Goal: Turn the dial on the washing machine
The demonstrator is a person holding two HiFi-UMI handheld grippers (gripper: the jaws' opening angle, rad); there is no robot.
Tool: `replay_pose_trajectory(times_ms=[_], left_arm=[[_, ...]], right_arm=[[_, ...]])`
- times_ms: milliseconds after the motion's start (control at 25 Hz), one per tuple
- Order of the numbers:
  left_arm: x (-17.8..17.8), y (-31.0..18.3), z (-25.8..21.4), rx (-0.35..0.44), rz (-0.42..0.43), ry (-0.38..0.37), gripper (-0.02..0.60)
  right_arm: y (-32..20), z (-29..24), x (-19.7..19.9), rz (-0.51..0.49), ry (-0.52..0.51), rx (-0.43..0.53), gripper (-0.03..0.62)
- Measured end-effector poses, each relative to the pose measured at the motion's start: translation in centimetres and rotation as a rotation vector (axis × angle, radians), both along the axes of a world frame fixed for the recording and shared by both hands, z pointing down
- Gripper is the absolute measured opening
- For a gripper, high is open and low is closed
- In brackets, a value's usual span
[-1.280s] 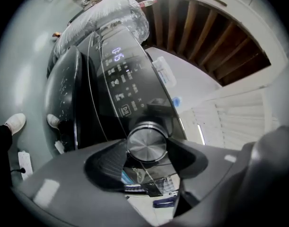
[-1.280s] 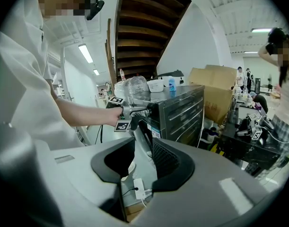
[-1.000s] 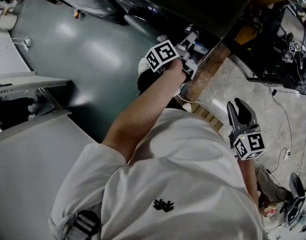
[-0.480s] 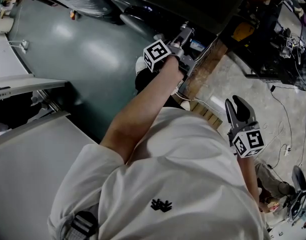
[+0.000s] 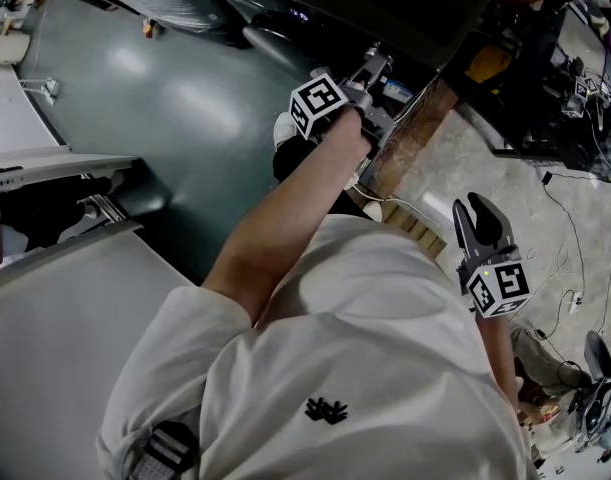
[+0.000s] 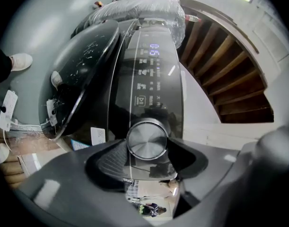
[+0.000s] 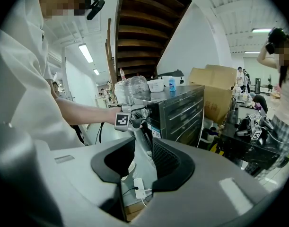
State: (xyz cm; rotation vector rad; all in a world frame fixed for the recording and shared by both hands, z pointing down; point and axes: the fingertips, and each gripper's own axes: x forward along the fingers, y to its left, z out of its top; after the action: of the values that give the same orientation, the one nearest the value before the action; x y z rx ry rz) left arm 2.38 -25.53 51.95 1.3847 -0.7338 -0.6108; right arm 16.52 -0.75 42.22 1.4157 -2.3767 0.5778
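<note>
The round silver dial sits on the washing machine's dark control panel, below a lit display. My left gripper points level at the panel. Its jaws have just been closing, and the pads lie against the dial's left and right sides. In the head view the left gripper reaches the dark washing machine at the top. My right gripper hangs at the right, away from the machine. It is open, and the right gripper has nothing between its jaws.
The machine's round glass door stands open at the left. Wooden stairs rise to the right of the machine. A power strip and cables lie on the floor. A cardboard box and a person are at the right.
The left gripper has rolled a little about its own line at the dial. The right gripper has stayed where it was.
</note>
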Motion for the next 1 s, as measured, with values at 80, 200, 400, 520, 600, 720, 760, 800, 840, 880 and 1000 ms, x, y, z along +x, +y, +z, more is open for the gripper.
replay_pose_trajectory(times_ms=[80, 200, 400, 520, 600, 720, 760, 800, 840, 880, 1000], left_arm=[[0.0, 0.0, 0.0, 0.025, 0.015, -0.054, 0.322], [-0.1, -0.2, -0.2, 0.081, 0.046, -0.185, 0.321], [0.0, 0.0, -0.4, 0.163, 0.089, -0.379, 0.322], [-0.1, 0.0, -0.4, 0.176, 0.094, -0.399, 0.322], [0.0, 0.0, -0.4, 0.169, 0.091, -0.377, 0.322], [-0.1, 0.2, -0.4, 0.129, 0.062, -0.265, 0.342], [-0.1, 0.4, -0.3, 0.108, 0.049, -0.214, 0.347], [-0.1, 0.5, -0.1, 0.084, 0.037, -0.161, 0.357], [-0.1, 0.7, 0.0, 0.061, 0.024, -0.110, 0.357], [-0.1, 0.9, 0.1, 0.039, 0.012, -0.062, 0.359], [-0.2, 1.2, 0.1, -0.010, -0.026, 0.064, 0.359]], right_arm=[[0.0, 0.1, -0.1, 0.001, 0.000, -0.002, 0.110], [-0.3, 0.1, -0.2, -0.002, -0.001, -0.001, 0.110], [-0.3, 0.0, -0.1, -0.004, -0.002, 0.000, 0.110], [-0.3, 0.0, -0.1, -0.004, 0.000, -0.001, 0.110], [-0.4, 0.0, -0.2, -0.004, 0.002, -0.005, 0.110], [-0.4, 0.1, -0.2, -0.003, 0.002, -0.005, 0.110], [-0.4, 0.1, -0.1, -0.002, 0.000, -0.004, 0.110], [-0.4, 0.2, -0.1, -0.003, 0.000, -0.003, 0.110], [-0.4, 0.2, -0.1, -0.004, 0.000, -0.003, 0.110], [-0.3, 0.2, -0.1, -0.005, 0.000, -0.003, 0.110], [-0.3, 0.3, -0.2, -0.010, -0.001, -0.003, 0.110]])
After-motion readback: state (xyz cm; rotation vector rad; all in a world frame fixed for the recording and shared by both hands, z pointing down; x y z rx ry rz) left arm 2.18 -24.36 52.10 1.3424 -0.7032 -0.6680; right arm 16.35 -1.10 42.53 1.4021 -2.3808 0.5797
